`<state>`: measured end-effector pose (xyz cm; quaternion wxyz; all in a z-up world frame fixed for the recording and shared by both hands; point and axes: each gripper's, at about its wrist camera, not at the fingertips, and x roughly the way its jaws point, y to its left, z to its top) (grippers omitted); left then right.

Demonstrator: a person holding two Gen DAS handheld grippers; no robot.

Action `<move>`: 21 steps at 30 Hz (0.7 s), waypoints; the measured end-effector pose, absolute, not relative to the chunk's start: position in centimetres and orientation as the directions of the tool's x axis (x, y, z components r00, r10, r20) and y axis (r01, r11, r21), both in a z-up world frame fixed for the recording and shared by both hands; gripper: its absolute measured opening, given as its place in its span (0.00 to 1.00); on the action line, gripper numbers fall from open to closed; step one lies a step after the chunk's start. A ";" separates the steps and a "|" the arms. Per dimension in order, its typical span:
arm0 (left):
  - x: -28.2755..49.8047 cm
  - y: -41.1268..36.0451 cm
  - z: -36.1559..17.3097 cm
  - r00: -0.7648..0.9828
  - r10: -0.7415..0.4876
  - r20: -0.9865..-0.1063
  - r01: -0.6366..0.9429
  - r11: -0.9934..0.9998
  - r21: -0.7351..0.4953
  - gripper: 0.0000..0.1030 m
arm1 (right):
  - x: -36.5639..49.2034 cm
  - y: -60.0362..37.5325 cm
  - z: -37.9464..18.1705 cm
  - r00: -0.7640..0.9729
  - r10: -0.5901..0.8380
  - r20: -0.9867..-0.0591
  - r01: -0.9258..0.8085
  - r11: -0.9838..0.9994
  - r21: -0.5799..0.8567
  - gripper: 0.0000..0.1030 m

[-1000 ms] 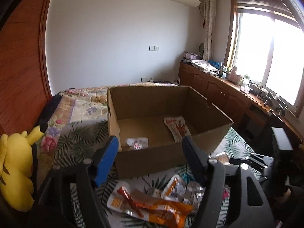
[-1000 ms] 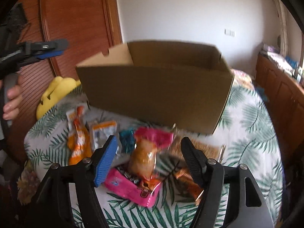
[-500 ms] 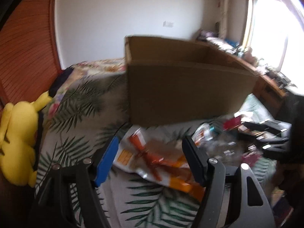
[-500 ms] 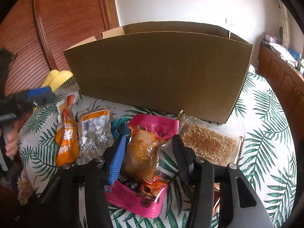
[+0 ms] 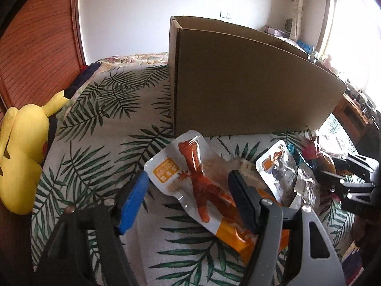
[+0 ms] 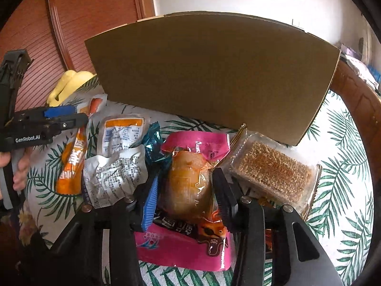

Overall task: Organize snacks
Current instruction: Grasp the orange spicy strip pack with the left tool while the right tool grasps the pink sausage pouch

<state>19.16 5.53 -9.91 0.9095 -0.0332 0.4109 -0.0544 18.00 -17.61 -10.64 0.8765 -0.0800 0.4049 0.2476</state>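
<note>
A: What crowds the right gripper (image 6: 184, 191)?
B: A crumpled white packet (image 6: 114, 178) and a teal wrapper (image 6: 152, 143) on its blue-pad side, a clear-wrapped puffed-grain bar (image 6: 273, 174) on the other. Its jaws are closing around the pink-topped clear pouch with a golden bun (image 6: 188, 181), which lies on a pink packet (image 6: 181, 252).
A: And the left gripper (image 5: 188, 200)?
B: Spread wide, straddling the white-and-orange chicken-foot pouch (image 5: 197, 186) without pressing it.
A: The surface?
B: A leaf-print cloth (image 5: 107, 147). The tall brown cardboard box (image 5: 250, 83) stands just behind the snacks, its wall blocking the way forward.
A: Open room?
B: Bare cloth lies toward the yellow plush toy (image 5: 21, 157) by the wood-panelled wall (image 5: 35, 47).
</note>
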 end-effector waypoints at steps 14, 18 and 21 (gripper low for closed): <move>21.1 4.5 -10.1 0.630 -0.120 -0.768 0.026 0.991 -0.133 0.67 | 18.2 -17.4 -11.1 0.548 0.367 -0.752 -0.499 0.864 0.057 0.47; 21.2 4.2 -10.3 0.633 -0.093 -0.769 0.027 0.995 -0.099 0.68 | 18.2 -17.2 -11.1 0.549 0.365 -0.752 -0.500 0.864 0.055 0.47; 21.3 4.6 -10.5 0.624 -0.107 -0.774 0.021 0.993 -0.120 0.68 | 18.2 -17.2 -11.1 0.550 0.364 -0.752 -0.500 0.865 0.054 0.47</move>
